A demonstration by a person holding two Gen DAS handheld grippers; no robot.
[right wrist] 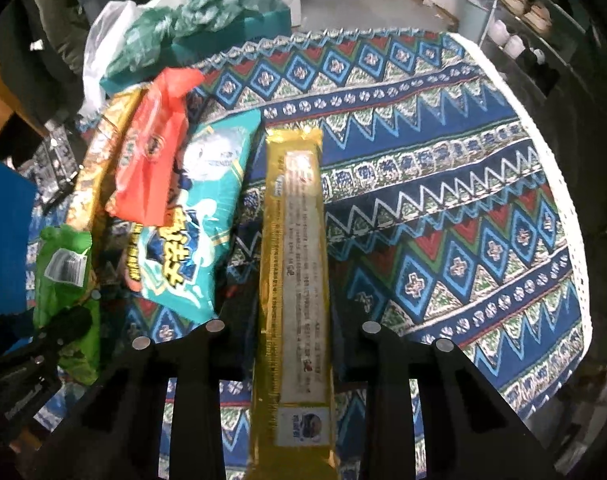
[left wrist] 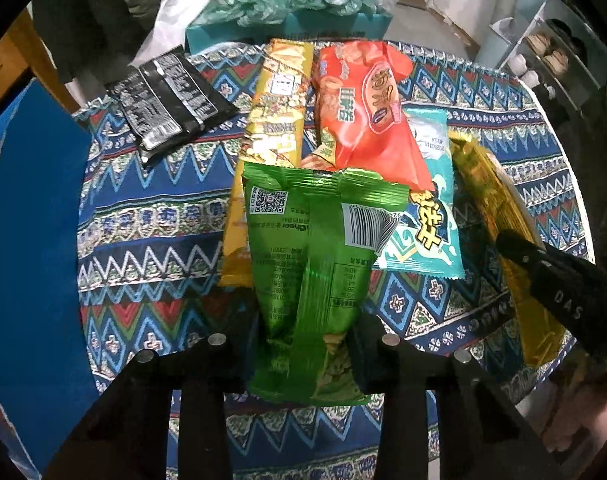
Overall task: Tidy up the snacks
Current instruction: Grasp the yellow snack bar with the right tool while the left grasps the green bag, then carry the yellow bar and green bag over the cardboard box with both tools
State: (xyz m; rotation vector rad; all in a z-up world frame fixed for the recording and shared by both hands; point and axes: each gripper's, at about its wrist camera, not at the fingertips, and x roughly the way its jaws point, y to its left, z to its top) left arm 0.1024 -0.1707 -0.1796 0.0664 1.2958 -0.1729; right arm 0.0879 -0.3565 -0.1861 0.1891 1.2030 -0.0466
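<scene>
Left claw (left wrist: pixel 303 344) grips green snack bag (left wrist: pixel 307 264) above patterned tablecloth (left wrist: pixel 151 216).

left tongs (left wrist: pixel 303 344) clamp green snack bag (left wrist: pixel 315 264).

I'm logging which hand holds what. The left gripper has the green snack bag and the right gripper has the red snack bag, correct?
Not quite. The left gripper does hold the green snack bag, but the right gripper holds the long gold packet, as the right wrist view shows. The red snack bag lies in the pile.
</scene>
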